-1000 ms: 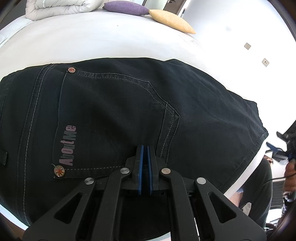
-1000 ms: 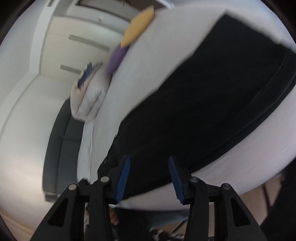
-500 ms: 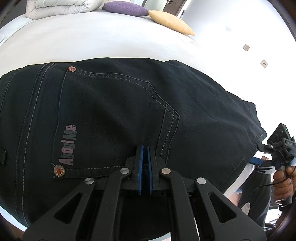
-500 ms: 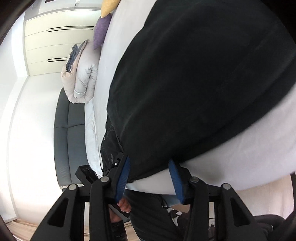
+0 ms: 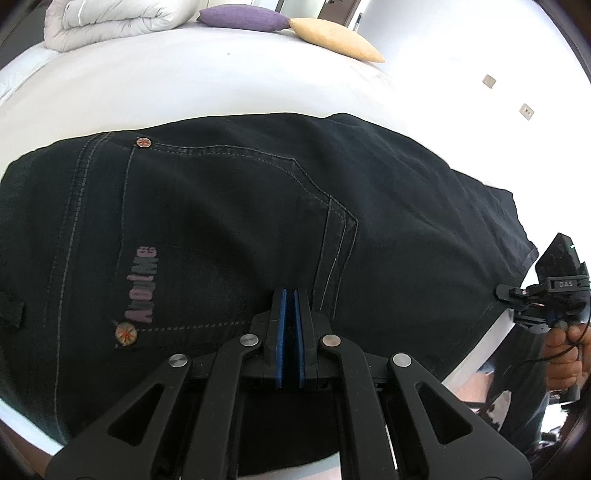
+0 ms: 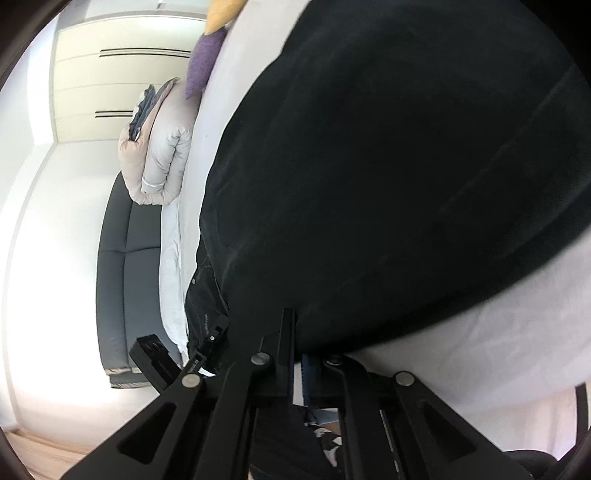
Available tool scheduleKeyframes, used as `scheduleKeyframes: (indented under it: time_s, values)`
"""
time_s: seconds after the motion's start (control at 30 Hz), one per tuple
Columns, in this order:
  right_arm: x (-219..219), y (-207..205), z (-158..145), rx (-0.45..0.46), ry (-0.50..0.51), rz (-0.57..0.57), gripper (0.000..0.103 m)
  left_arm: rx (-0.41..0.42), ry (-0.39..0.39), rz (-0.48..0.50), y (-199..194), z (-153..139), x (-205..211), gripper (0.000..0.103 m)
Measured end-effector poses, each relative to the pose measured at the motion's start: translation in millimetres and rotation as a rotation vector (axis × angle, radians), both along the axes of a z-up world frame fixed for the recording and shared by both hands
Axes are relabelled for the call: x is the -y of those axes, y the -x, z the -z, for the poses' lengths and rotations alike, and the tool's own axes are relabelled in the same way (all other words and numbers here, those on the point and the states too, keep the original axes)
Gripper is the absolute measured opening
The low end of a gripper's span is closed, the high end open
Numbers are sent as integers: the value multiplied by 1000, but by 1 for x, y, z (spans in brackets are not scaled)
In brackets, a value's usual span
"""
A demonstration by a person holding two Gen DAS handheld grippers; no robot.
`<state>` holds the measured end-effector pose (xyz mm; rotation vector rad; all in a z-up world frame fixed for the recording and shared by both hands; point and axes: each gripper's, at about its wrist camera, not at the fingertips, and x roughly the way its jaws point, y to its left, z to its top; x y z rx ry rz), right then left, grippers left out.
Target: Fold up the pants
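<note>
Black jeans [image 5: 240, 229] with a pink-lettered back pocket lie spread across a white bed [image 5: 184, 85]. My left gripper [image 5: 290, 295] is shut, its blue pads pinching the near edge of the jeans below the pocket. My right gripper [image 6: 299, 332] is closed on the hem edge of the jeans [image 6: 388, 184] at the bed's near side; it also shows in the left wrist view [image 5: 532, 295] at the jeans' right hem.
A folded white duvet [image 5: 110, 18], a purple pillow [image 5: 240, 18] and a yellow pillow [image 5: 336, 38] lie at the bed's far end. A dark sofa [image 6: 125, 266] and wardrobe [image 6: 110, 74] stand beyond. The person's hand and legs [image 5: 517, 387] are at the bed's right side.
My right gripper moved in to the hem and shut on it; its jaws were open before. My left gripper stayed shut on the jeans in place.
</note>
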<state>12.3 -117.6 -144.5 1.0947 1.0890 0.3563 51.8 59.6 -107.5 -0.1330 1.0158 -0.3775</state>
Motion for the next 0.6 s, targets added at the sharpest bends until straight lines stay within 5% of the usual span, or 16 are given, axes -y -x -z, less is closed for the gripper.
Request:
scheduleKeyframes:
  time_s: [0.23, 0.33, 0.43, 0.6]
  values:
    - [-4, 2, -6, 91, 62, -48, 4, 12, -5, -35, 8, -8, 4, 4]
    - [4, 5, -5, 90, 19, -41, 12, 45, 32, -18, 11, -24, 13, 5]
    - [28, 8, -9, 110, -7, 46, 32, 101, 121, 36, 11, -43, 34, 5]
    - [92, 17, -10, 103, -25, 265, 36, 44, 98, 173, 3, -28, 93, 5]
